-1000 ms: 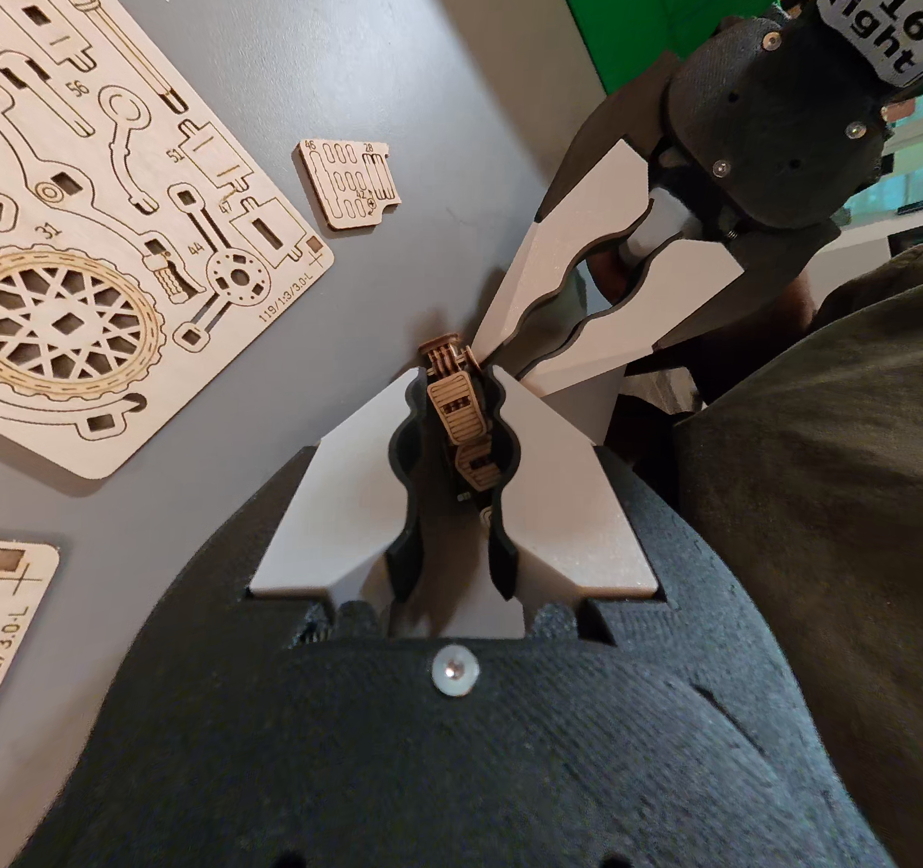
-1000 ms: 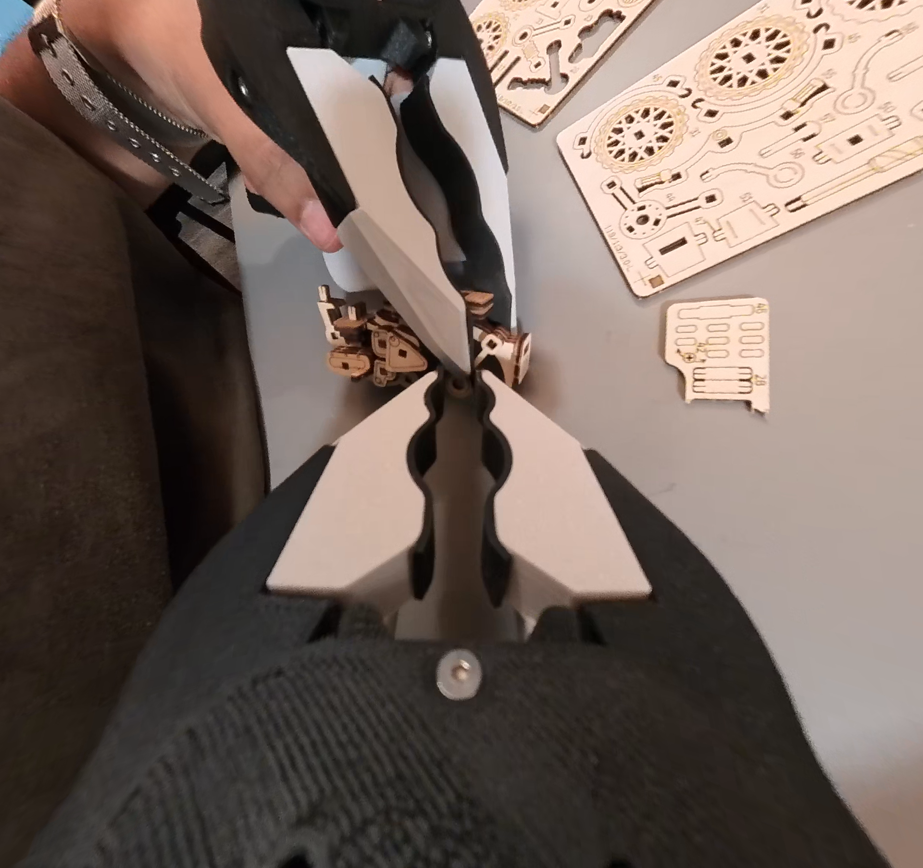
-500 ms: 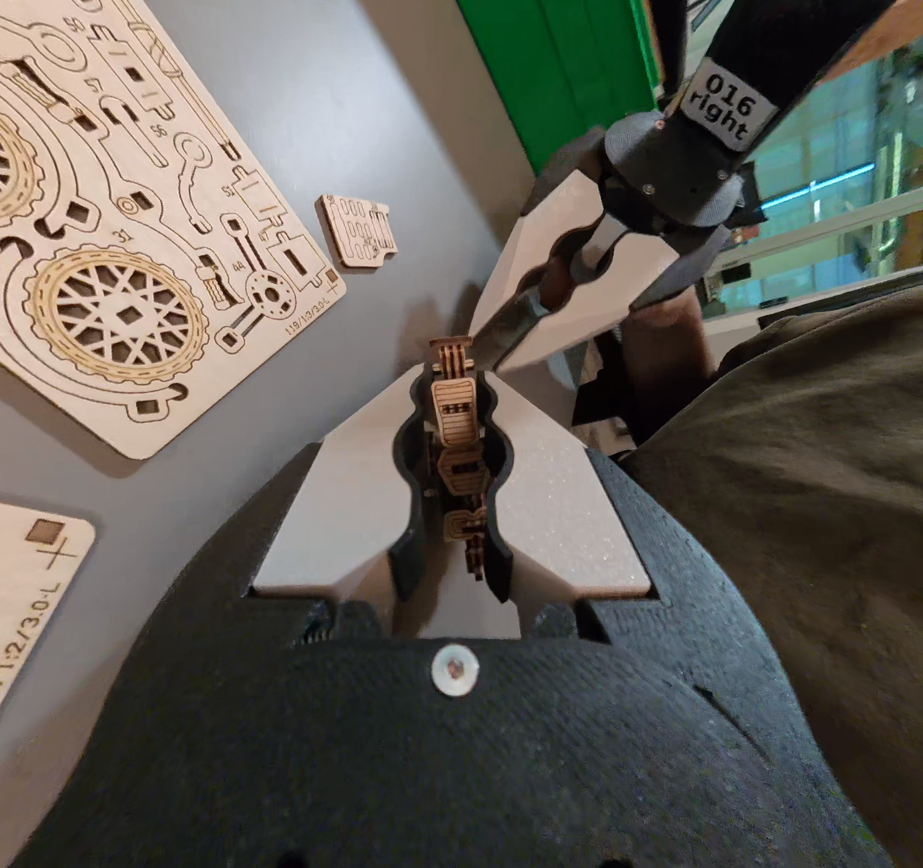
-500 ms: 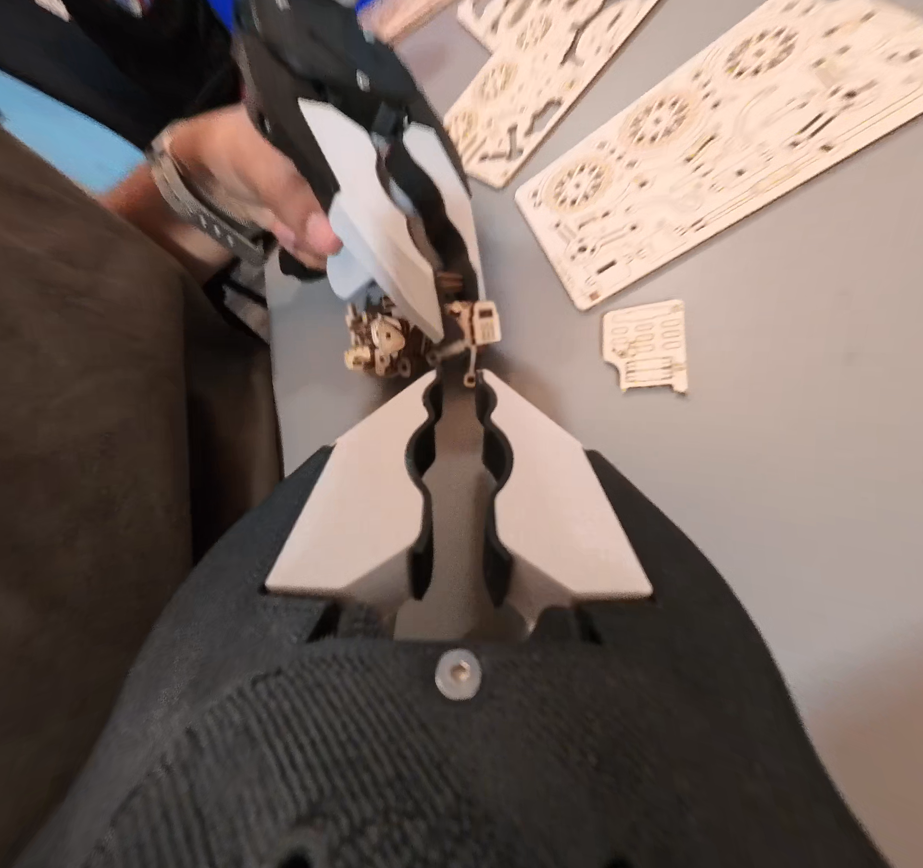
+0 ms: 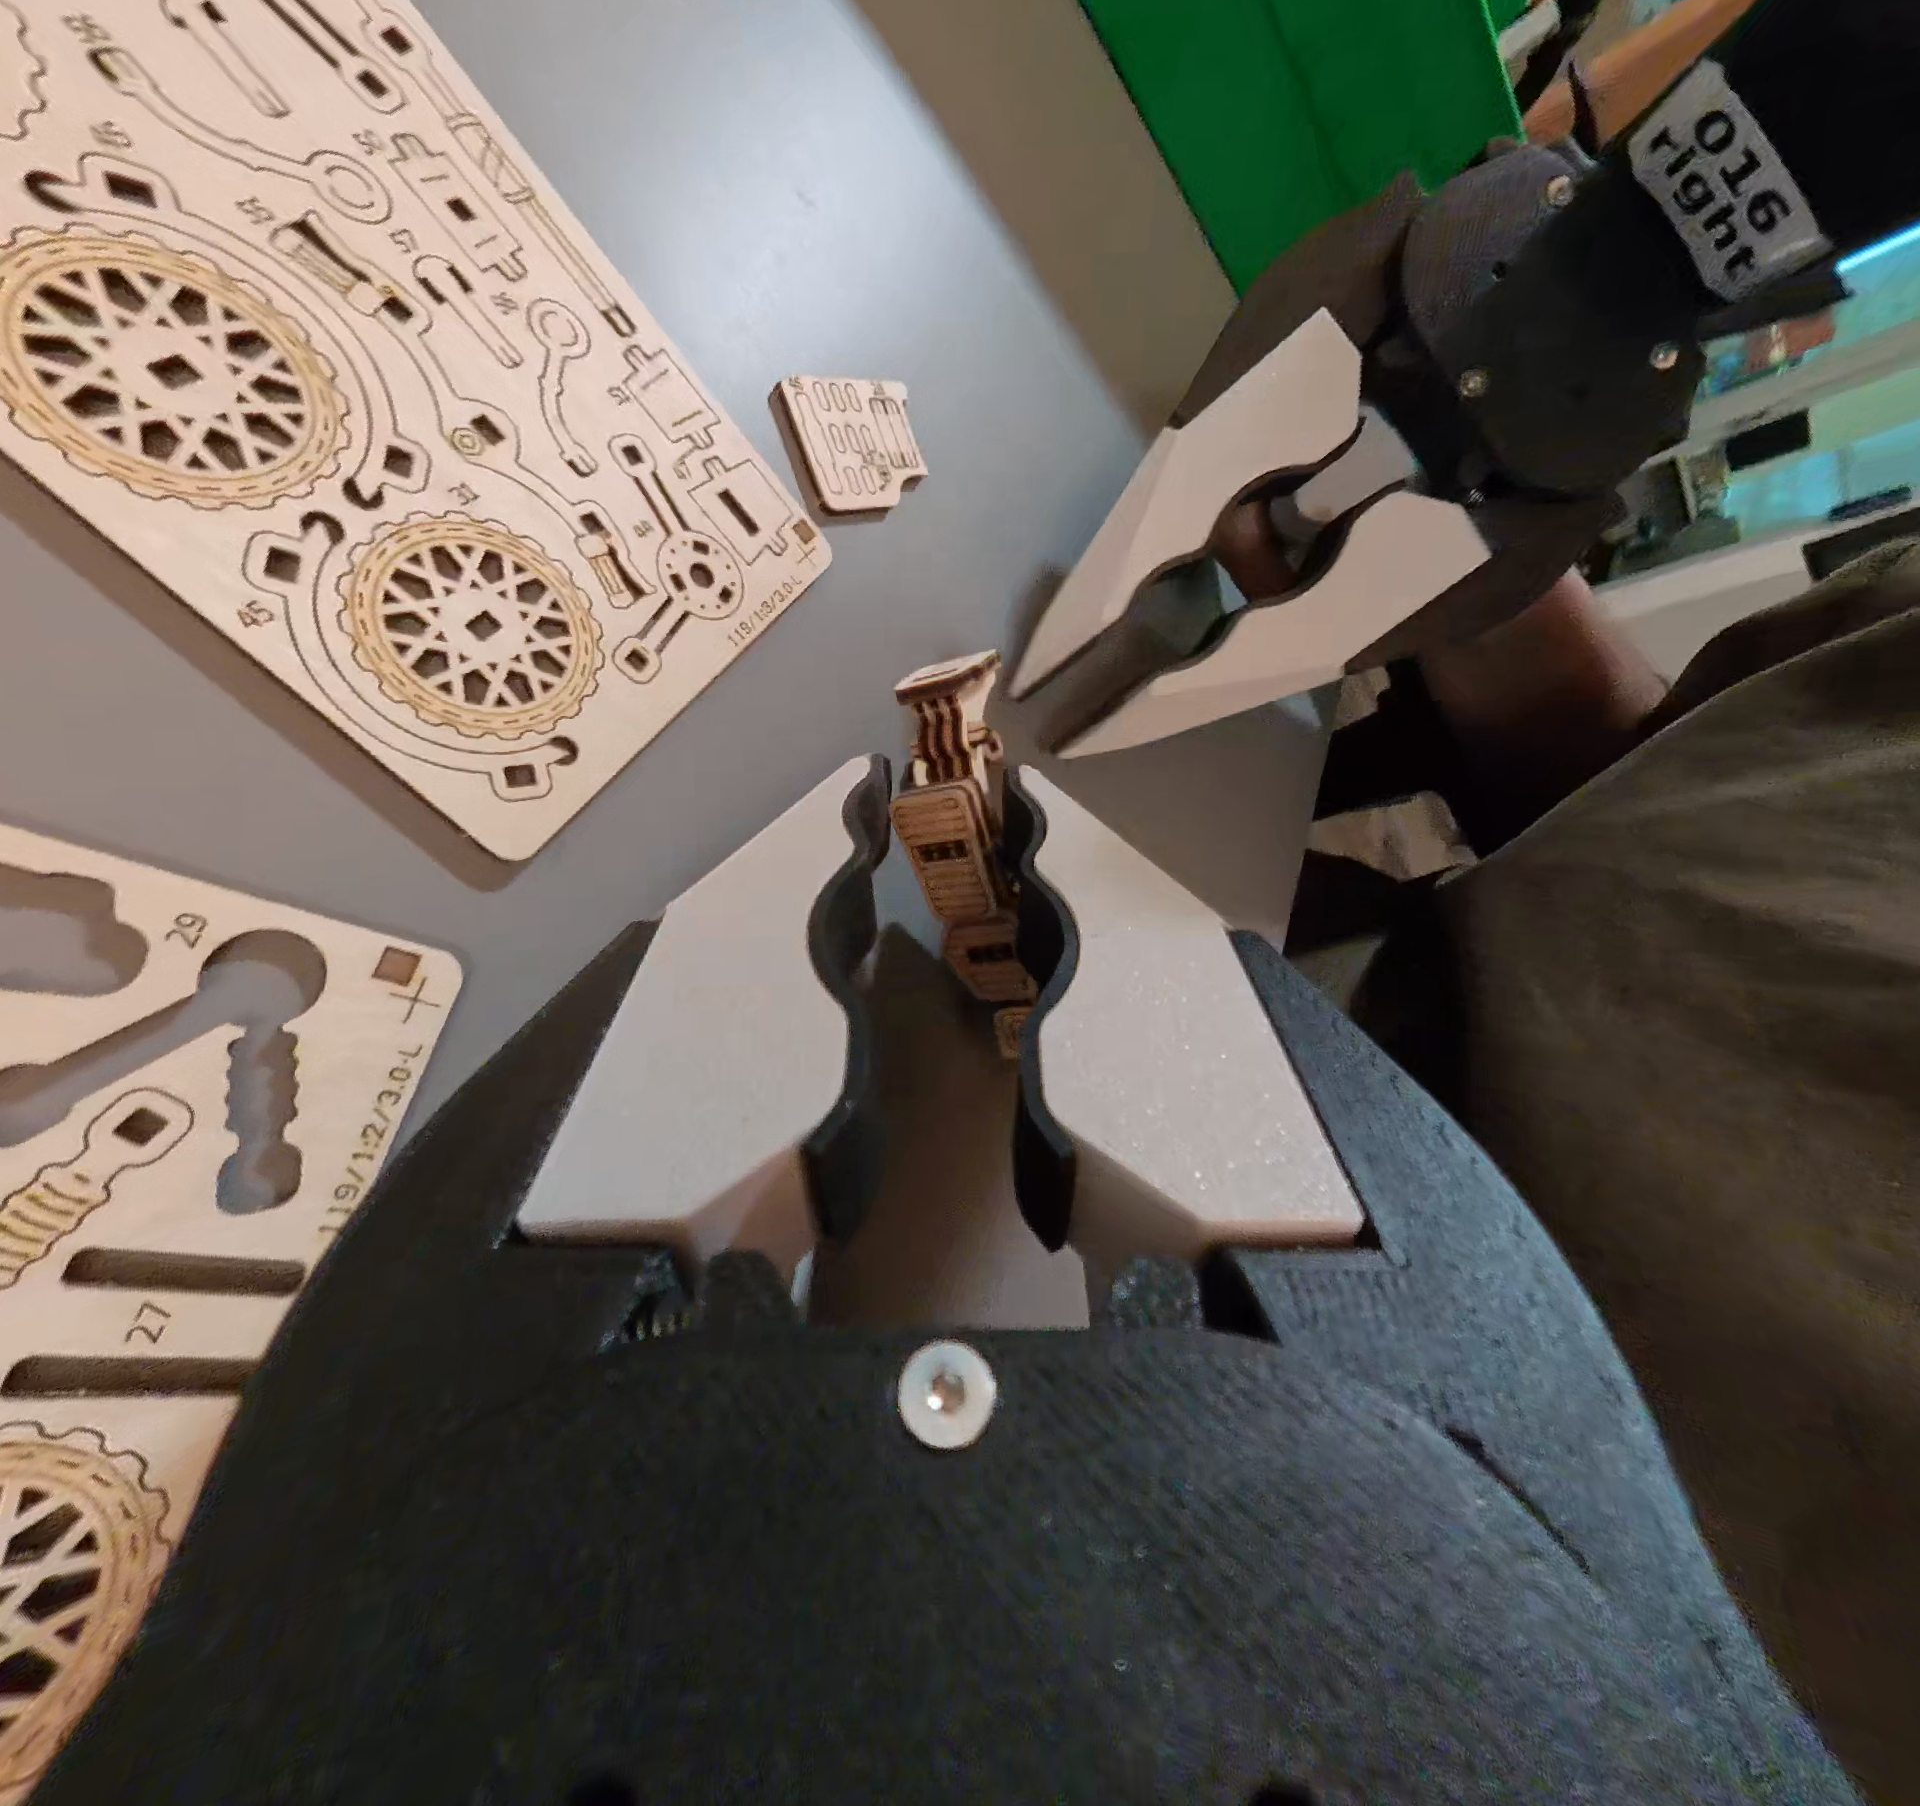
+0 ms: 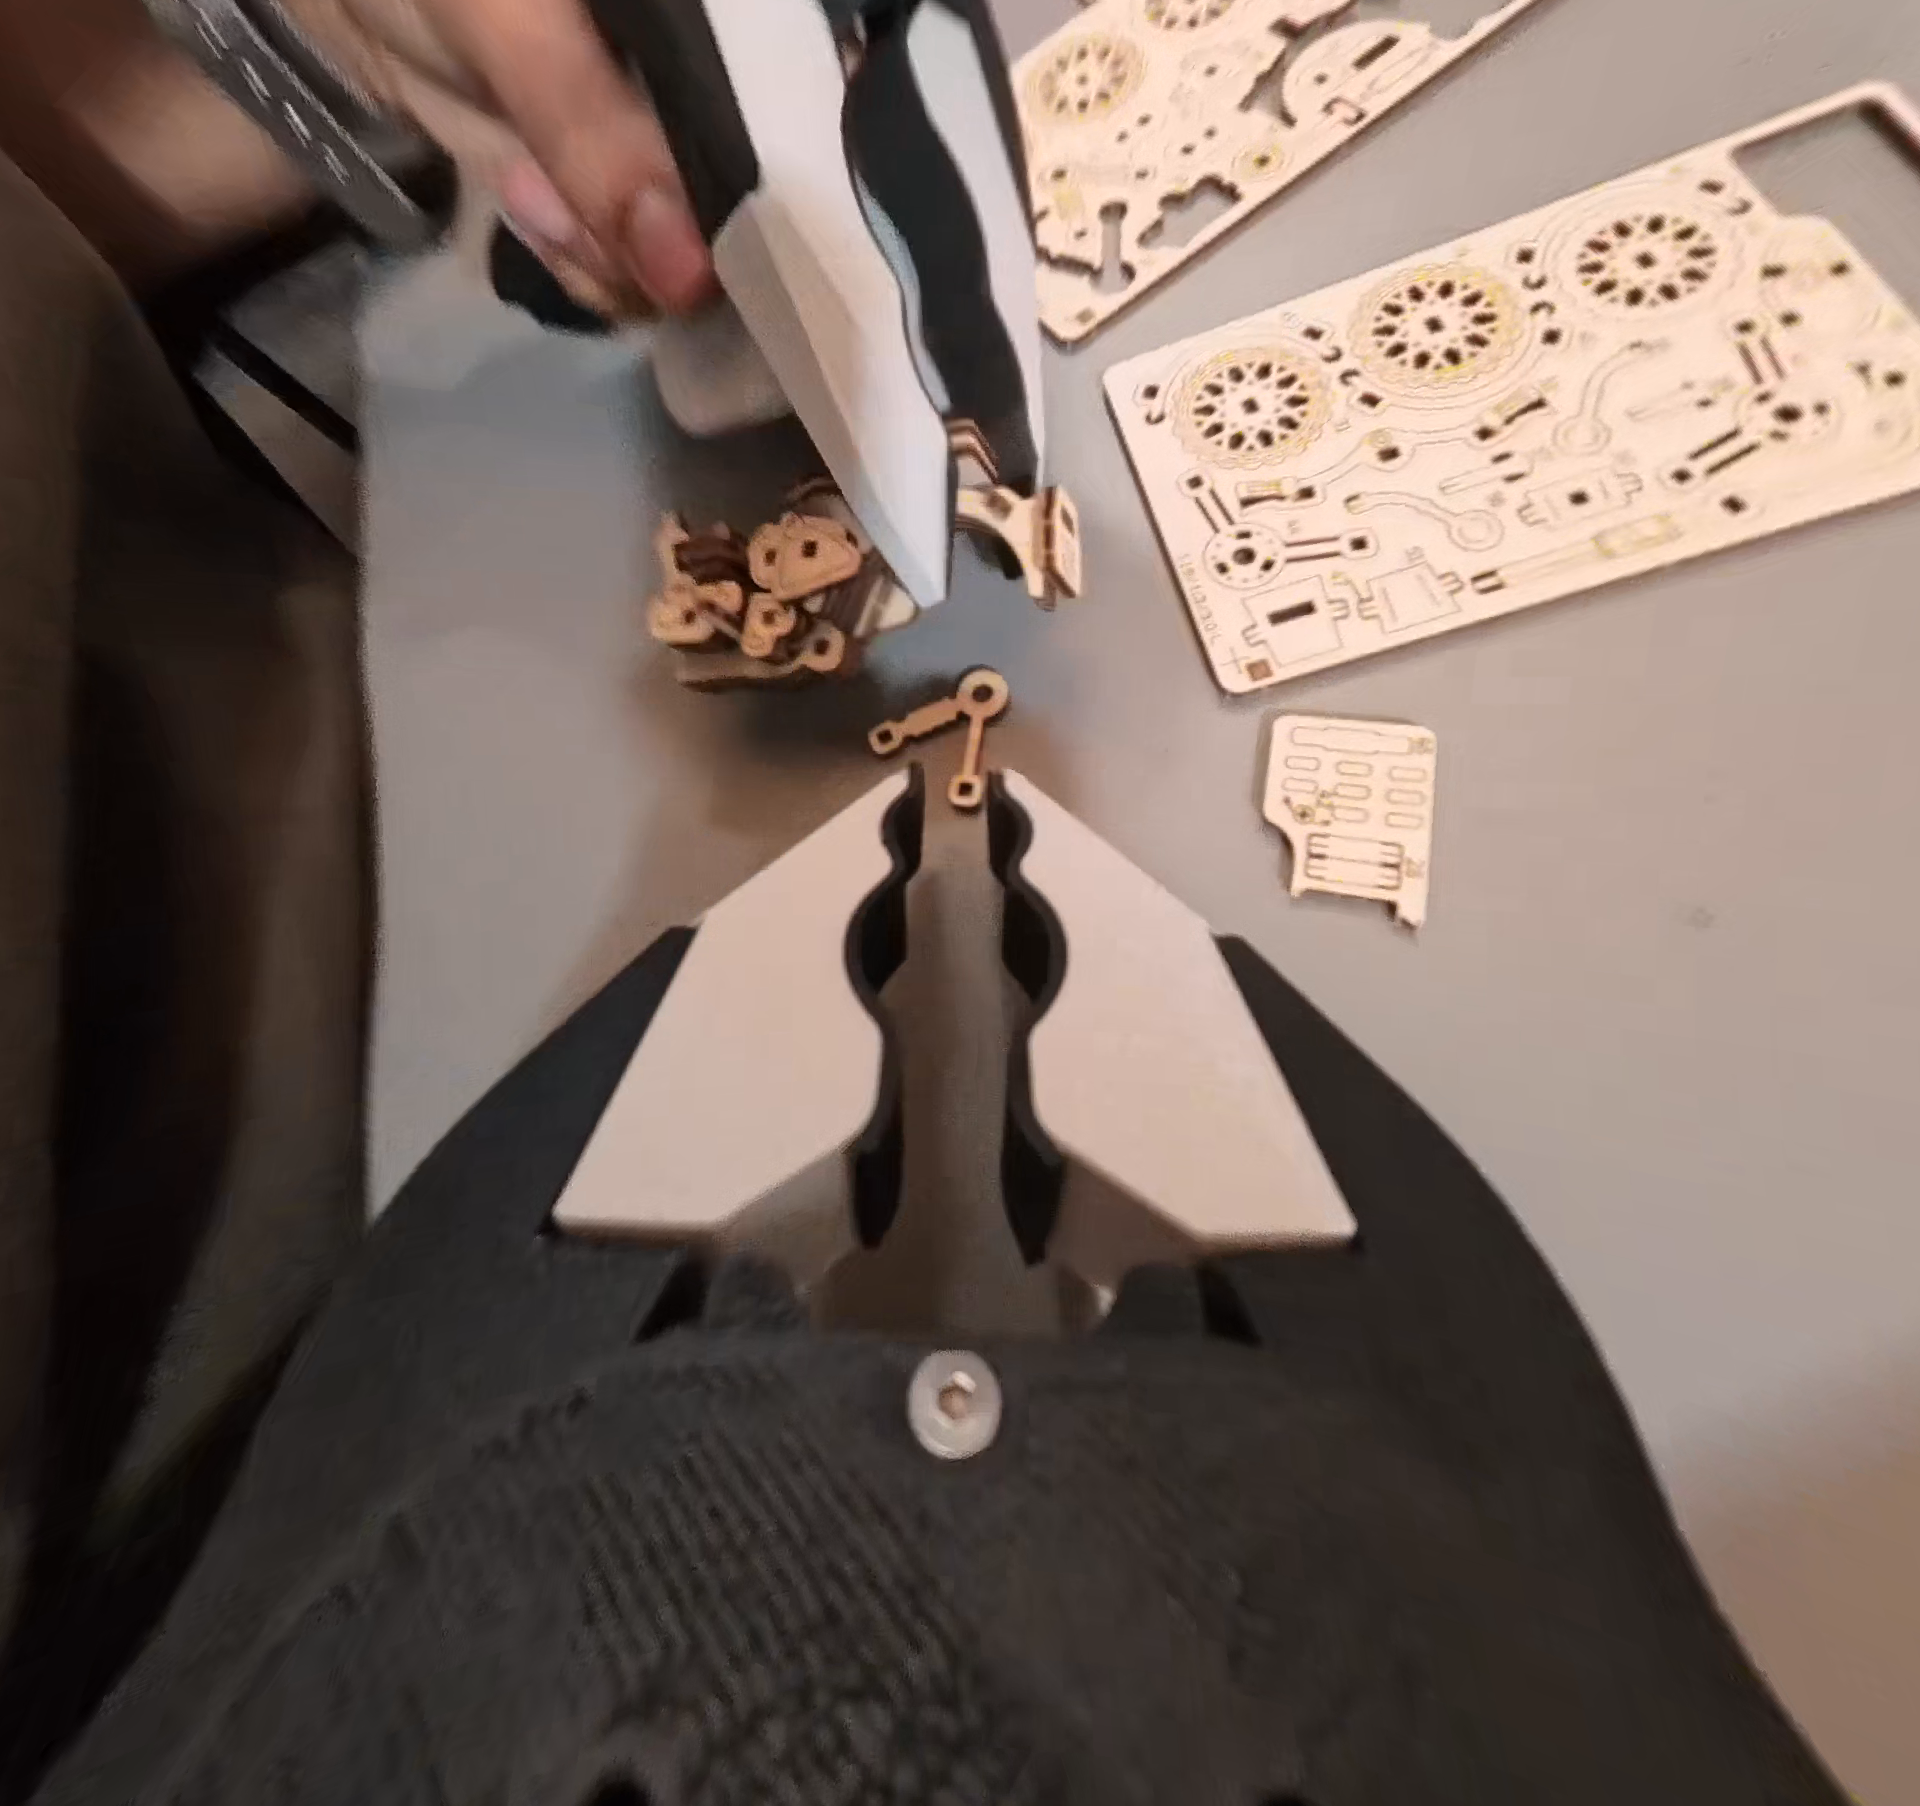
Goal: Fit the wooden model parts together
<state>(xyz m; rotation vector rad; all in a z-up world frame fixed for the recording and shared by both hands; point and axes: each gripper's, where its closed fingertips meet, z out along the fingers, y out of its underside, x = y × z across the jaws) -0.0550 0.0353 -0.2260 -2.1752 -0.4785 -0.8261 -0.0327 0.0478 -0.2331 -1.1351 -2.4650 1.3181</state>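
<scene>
My left gripper [image 5: 951, 774] is shut on a small wooden assembly [image 5: 940, 821] of slotted plates that sticks out past its tips, held above the grey table [image 5: 831, 198]. In the right wrist view the left gripper [image 6: 982, 530] comes in from the top with the assembly [image 6: 1029, 535] at its tips. My right gripper [image 6: 958, 777] has its jaws almost together and pinches one leg end of a small V-shaped wooden link with a ring [image 6: 928, 720]. It holds the link a short way from the assembly. In the left wrist view the right gripper [image 5: 1031, 719] points at the assembly's top; the link does not show there.
A heap of loose wooden parts [image 6: 748, 593] lies by the table's near edge. Laser-cut wooden sheets [image 5: 343, 385] [image 6: 1558, 385] and a small cut-out card [image 5: 857, 442] [image 6: 1345, 811] lie farther out. A hand [image 6: 582, 156] holds the left gripper. A green panel [image 5: 1299, 42] stands behind the table. The right tips stand about 6 cm off the small cut-out card [image 6: 1345, 811]. It is also in sight in the left wrist view [image 5: 871, 440].
The two grippers have drawn apart. The right gripper's tips were against the assembly; now there is a gap, and the link has come away with the right gripper.
</scene>
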